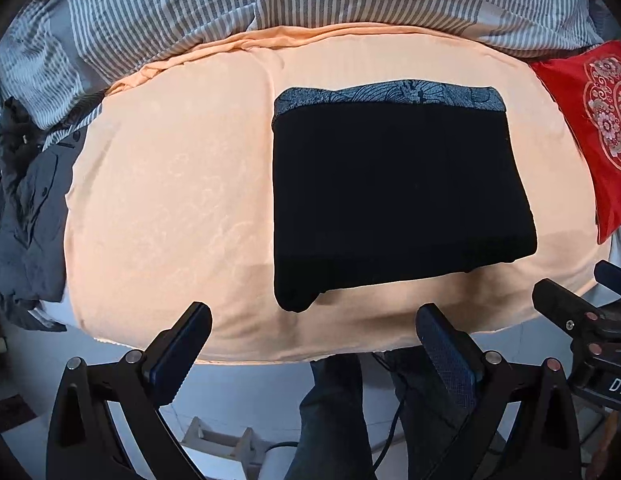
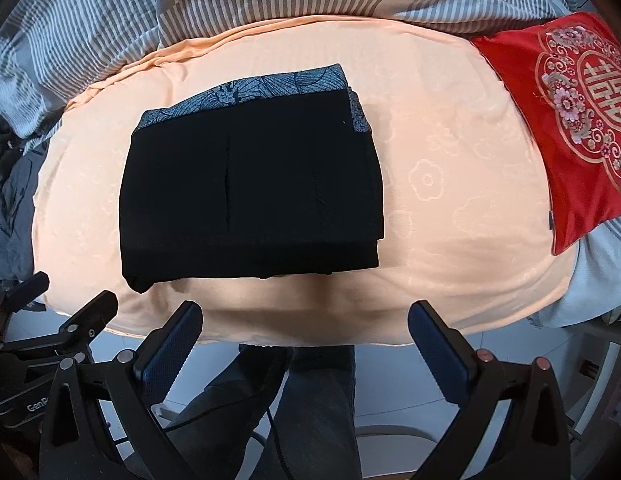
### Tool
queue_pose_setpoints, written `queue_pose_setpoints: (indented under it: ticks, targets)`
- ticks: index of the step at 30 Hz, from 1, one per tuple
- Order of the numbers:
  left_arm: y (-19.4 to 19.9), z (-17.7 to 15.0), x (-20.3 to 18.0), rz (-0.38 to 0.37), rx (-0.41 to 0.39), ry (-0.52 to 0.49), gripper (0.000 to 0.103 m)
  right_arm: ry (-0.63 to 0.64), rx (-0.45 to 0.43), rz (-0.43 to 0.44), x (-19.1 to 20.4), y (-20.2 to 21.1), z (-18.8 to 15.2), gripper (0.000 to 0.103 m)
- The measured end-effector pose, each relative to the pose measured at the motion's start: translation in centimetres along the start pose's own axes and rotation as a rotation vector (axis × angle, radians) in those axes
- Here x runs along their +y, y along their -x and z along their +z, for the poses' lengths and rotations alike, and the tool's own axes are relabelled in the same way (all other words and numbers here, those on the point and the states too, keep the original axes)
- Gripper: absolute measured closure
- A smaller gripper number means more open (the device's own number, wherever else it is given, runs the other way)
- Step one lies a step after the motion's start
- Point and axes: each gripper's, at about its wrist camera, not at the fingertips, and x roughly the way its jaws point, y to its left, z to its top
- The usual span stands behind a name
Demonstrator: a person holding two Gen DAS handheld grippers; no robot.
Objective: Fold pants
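In the left wrist view we see our left gripper (image 1: 313, 334) spread, empty; the pants (image 1: 394, 196) lie folded on the sheet (image 1: 170, 200), their folds lost in black.

In the right wrist view our right gripper (image 2: 305, 330) gapes empty, pants (image 2: 250, 192) beyond, pillow (image 2: 550, 120) cut off.

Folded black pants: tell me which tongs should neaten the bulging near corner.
Left, probably. The bulging corner of the folded black pants lies just beyond the open left tongs; the open right tongs sit further along.
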Motion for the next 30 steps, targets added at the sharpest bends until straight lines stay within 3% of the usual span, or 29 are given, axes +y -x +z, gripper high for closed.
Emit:
queue_pose_setpoints:
  ticks: [30]
  targets:
    - [-0.1, 0.1, -1.0, 0.028, 0.01, -0.05, 0.0, 0.011, -0.013, 0.0, 0.4, 0.4, 0.6, 0.0]
